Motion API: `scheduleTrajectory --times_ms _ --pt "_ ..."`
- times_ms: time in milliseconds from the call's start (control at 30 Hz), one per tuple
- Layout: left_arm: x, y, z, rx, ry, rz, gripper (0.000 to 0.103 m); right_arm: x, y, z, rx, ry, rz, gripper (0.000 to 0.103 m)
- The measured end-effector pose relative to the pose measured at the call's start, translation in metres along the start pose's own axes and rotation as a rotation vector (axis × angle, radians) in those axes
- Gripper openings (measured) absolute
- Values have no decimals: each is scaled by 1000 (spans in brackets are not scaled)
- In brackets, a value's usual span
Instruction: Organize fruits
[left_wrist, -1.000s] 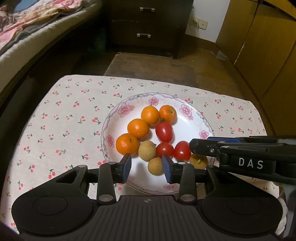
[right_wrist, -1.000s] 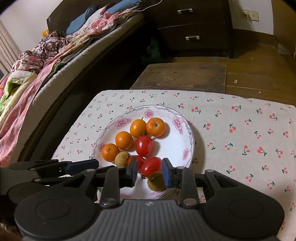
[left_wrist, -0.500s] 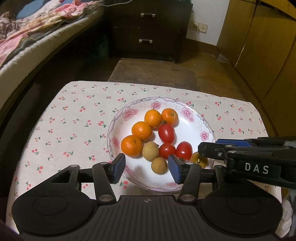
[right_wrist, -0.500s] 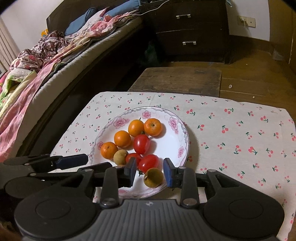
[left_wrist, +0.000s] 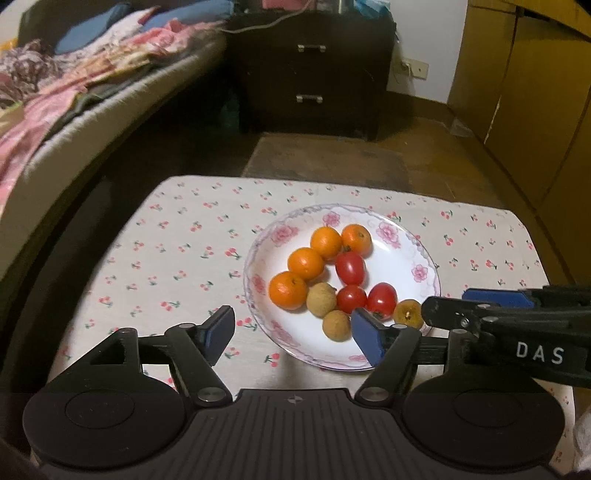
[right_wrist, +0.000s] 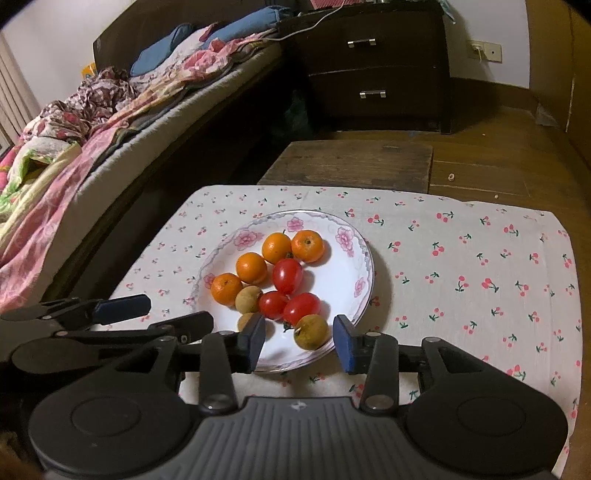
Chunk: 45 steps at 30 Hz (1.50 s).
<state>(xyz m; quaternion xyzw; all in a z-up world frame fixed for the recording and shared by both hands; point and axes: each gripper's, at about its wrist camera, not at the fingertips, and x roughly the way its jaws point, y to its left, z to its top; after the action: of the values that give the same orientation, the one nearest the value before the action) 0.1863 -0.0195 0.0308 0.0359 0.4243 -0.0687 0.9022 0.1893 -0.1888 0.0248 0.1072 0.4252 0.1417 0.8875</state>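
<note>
The fruits are gathered on 1 plate (right_wrist: 364, 258), set on a cherry-print cloth (right_wrist: 480, 258). They are sorted by kind into 3 rows, apparently so each kind can be told at a glance: 4 oranges (right_wrist: 251, 267) along the far-left arc, 3 tomatoes (right_wrist: 287, 275) beside them, 3 longans (right_wrist: 311, 331) nearest the grippers.

The left gripper (left_wrist: 291, 328) is held above the plate's near edge, its jaws wide and opening, with nothing gripped. The right gripper (right_wrist: 299, 343) is poised over the near rim, its jaws narrower but opening; 1 longan is seen between them, untouched, apparently just set down.
</note>
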Motion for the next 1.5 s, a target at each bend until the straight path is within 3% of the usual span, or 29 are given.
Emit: scheduleTrajectory --times_ms 133,500,633,867,1100,1500 --pt "-10 4 -6 -7 -28 28 87 -12 6 -7 -11 -24 -4 43" --pt "-24 8 -30 -11 -32 82 91 -35 8 -34 -3 -27 -40 46" --pt "-32 5 -39 11 -45 126 103 -42 10 -43 5 -26 -37 46" --pt "-44 7 -53 -6 -36 92 103 -51 10 -62 20 -15 -53 47" --pt "-56 6 -65 2 -44 113 103 -65 15 -75 33 -26 -44 47" --pt "-64 5 -89 1 3 86 103 -78 21 -100 46 -6 -56 48"
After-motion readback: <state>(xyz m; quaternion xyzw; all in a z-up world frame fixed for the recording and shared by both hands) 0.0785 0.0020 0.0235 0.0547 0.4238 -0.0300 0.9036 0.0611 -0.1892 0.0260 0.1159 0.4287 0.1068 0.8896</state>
